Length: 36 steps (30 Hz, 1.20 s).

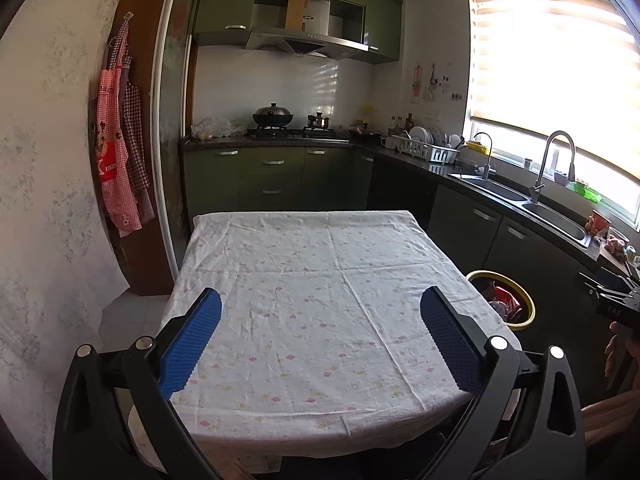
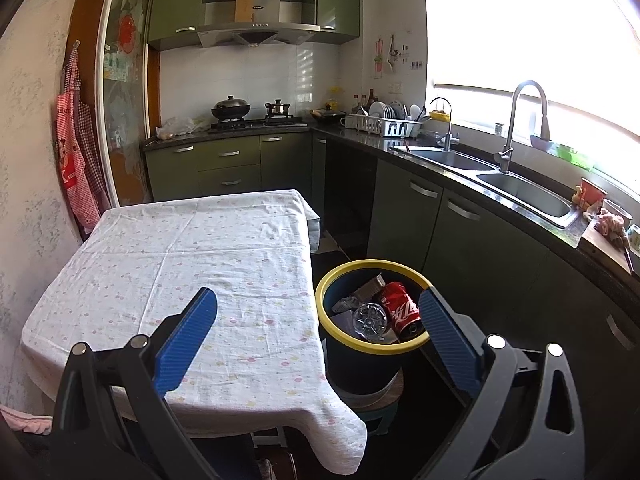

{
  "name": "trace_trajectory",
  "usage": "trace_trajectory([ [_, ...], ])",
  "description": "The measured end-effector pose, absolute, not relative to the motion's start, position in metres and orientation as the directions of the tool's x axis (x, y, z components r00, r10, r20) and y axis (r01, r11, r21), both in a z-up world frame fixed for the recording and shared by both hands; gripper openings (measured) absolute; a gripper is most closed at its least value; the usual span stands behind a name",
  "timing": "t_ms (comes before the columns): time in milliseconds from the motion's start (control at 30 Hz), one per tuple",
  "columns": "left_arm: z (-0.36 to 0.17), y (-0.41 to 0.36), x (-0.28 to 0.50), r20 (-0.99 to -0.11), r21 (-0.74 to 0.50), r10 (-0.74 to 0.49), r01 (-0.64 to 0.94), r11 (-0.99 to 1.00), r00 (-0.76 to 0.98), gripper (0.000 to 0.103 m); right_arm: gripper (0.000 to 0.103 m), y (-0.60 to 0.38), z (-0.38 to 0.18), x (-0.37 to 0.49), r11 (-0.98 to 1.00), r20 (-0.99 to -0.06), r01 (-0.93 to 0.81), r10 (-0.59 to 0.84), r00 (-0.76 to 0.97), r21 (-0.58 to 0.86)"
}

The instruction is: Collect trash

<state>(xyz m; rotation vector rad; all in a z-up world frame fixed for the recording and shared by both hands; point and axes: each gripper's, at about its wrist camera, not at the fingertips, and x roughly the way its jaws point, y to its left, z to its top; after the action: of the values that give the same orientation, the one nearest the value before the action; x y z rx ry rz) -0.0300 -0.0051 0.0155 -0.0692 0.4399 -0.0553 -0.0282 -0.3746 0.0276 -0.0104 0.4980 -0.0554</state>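
A dark bin with a yellow rim (image 2: pixel 332 330) stands on the floor right of the table; it also shows in the left wrist view (image 1: pixel 528 300). Inside it lie a red cola can (image 2: pixel 402 308), a clear plastic bottle (image 2: pixel 370 320) and grey scraps (image 2: pixel 368 288). The table with a white flowered cloth (image 1: pixel 320 300) (image 2: pixel 180 256) has nothing on it. My left gripper (image 1: pixel 320 312) is open and empty above the table's near half. My right gripper (image 2: pixel 318 312) is open and empty, above the table's right edge and the bin.
Dark green cabinets and a black counter (image 2: pixel 360 136) run along the back and right, with a double sink (image 2: pixel 520 188), a dish rack (image 2: pixel 384 124) and a stove with pots (image 2: pixel 248 114). Aprons (image 1: pixel 120 160) hang on the left wall. The bin stands on a low stool (image 2: pixel 372 404).
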Motion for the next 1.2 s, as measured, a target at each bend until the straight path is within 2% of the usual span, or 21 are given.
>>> trace_trajectory([
  [1200,0.0081,-0.0083,-0.0234,-0.45,-0.076,-0.086,0.057,0.995,0.889,0.098,0.096,-0.3746,0.0198,-0.0214,0.999,-0.493,0.051,-0.048,0.869,-0.008],
])
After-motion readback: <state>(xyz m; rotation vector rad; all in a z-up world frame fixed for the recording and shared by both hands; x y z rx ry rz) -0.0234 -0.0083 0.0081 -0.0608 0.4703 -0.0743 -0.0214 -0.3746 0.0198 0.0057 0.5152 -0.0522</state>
